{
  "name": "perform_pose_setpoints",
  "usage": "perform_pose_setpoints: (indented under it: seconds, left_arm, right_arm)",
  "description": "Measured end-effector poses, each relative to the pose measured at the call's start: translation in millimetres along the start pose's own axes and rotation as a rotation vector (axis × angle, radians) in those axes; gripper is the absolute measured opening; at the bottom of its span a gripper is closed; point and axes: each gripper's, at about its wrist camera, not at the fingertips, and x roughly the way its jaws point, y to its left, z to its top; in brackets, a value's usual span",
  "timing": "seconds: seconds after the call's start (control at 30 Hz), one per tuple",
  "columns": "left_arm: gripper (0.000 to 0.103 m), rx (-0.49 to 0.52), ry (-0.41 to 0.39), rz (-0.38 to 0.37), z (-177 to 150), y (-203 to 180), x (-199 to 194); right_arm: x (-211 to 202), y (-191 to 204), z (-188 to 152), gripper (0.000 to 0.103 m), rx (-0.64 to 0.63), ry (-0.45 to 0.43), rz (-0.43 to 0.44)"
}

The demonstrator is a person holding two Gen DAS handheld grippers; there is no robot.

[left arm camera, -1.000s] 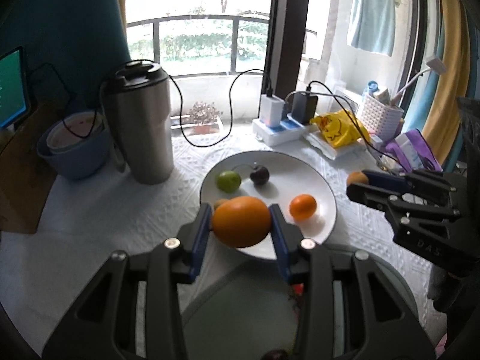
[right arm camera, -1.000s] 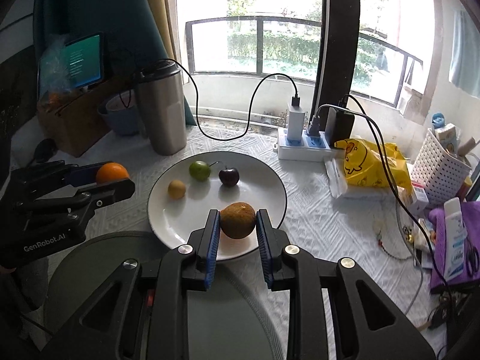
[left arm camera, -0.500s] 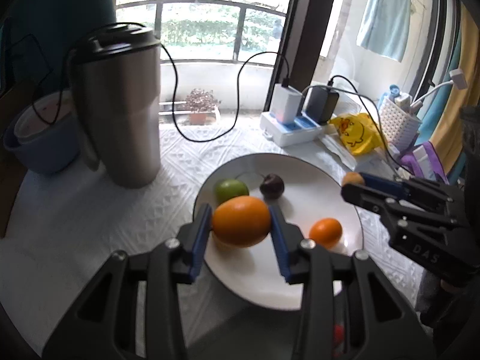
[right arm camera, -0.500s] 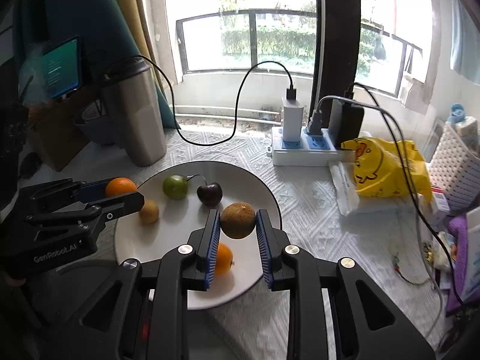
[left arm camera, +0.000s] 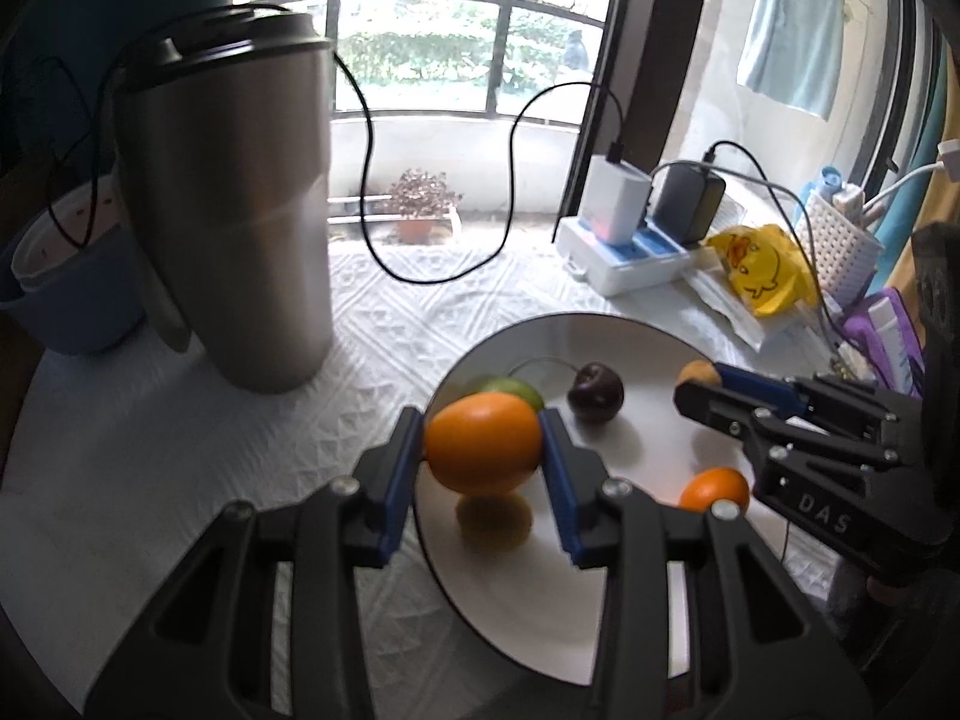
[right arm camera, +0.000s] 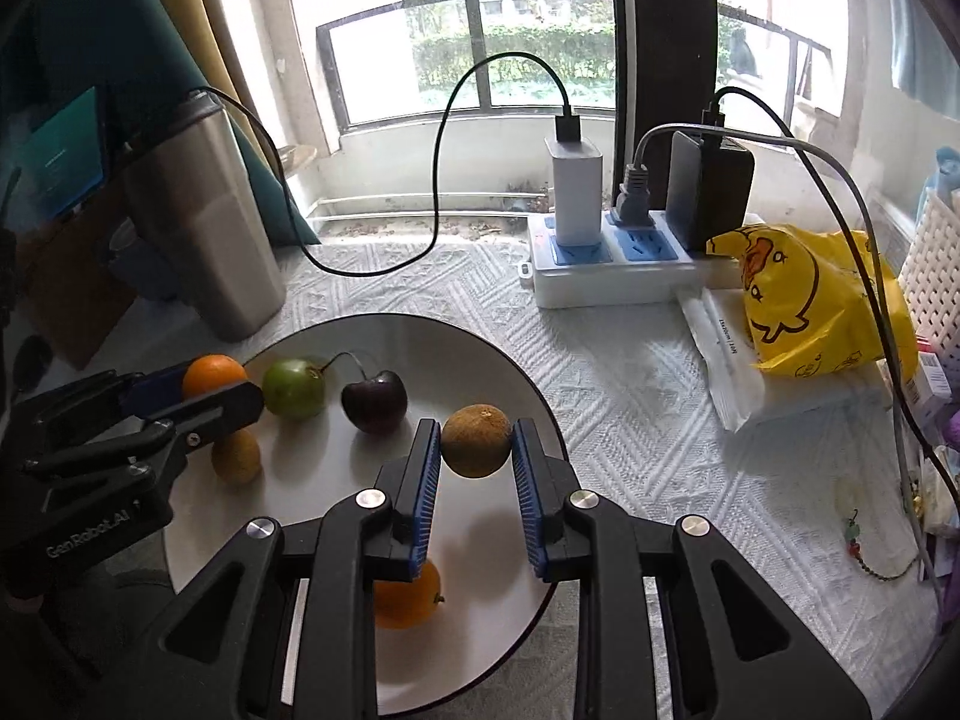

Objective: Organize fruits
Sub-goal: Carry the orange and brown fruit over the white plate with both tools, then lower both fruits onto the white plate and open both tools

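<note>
Your left gripper [left arm camera: 483, 450] has its jaws pinching an orange [left arm camera: 483, 443] just above the near-left part of the white plate [right arm camera: 474, 354]; your right gripper [right arm camera: 476, 468] pinches a brownish round fruit [right arm camera: 477, 441] over the plate's right side. Lower each until it touches the plate before releasing, and pick bare spots: clear of the cherry [right arm camera: 375, 401], green fruit [right arm camera: 295, 387], small yellow fruit [right arm camera: 237, 456] and small orange [right arm camera: 405, 594], or they will roll. Beyond the plate, the bench wears a white quilted cloth, with a steel tumbler [left arm camera: 240, 222], power strip [right arm camera: 606, 264] and window behind.
</note>
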Motion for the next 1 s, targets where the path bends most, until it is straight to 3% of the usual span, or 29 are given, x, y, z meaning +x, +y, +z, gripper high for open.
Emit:
perform_pose_setpoints:
  seconds: [0.37,1.0]
  left_arm:
    - [0.043,-0.029,-0.018,0.005,0.2,3.5,-14.2]
    - [0.044,-0.017,-0.151,0.035,-18.8,1.5,-114.1]
  right_arm:
    - [-6.8,6.5,-0.2,0.027,-0.008,-0.017,0.003]
    - [-86.4,36.2,-14.2,0.027,-0.009,-0.09,0.035]
